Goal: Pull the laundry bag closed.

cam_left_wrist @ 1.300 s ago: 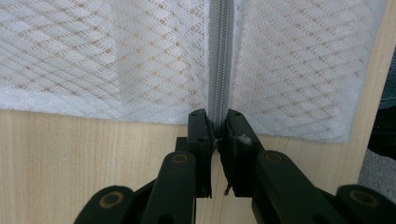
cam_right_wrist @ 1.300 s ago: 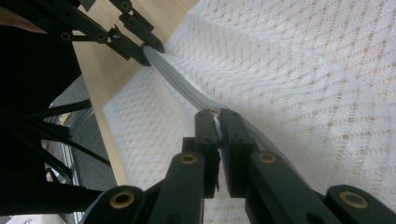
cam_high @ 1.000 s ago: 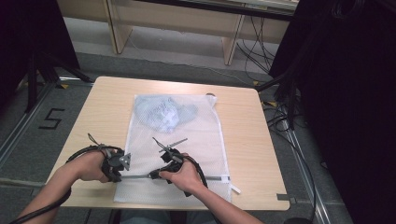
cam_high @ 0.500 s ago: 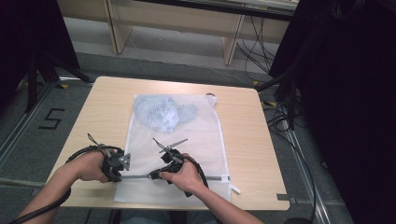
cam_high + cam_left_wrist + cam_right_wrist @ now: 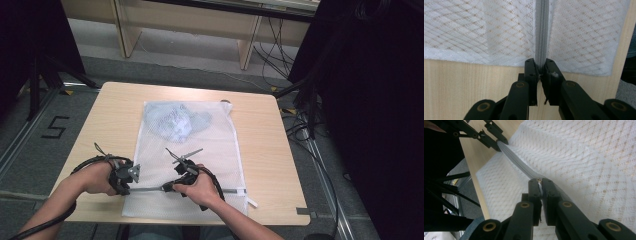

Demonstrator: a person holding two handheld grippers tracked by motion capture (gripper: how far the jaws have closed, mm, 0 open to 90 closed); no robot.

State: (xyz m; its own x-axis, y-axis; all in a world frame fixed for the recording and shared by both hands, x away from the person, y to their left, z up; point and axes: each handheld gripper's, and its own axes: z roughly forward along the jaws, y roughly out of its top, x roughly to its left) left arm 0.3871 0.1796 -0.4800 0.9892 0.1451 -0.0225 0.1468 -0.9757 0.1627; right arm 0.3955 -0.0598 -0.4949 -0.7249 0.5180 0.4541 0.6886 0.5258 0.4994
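Observation:
A white mesh bag [image 5: 210,150] lies flat on the wooden table [image 5: 110,115], with a pale blue garment [image 5: 175,120] inside its far end. A grey zipper [image 5: 230,191] runs across the bag's near end. My left gripper [image 5: 131,189] is shut on the zipper's left end; the left gripper view has its jaws [image 5: 541,68] pinching the grey tape [image 5: 541,30] at the bag's edge. My right gripper [image 5: 167,188] is shut on the zipper a little further along [image 5: 540,182]. The zipper [image 5: 516,161] stretches taut from it to the left gripper [image 5: 499,143].
Bare wood [image 5: 265,150] borders the bag on both sides. The table's near edge [image 5: 280,222] is close to the hands. Black stands [image 5: 40,75] and cables [image 5: 300,125] sit on the floor around it. A wooden frame [image 5: 247,45] stands beyond the far edge.

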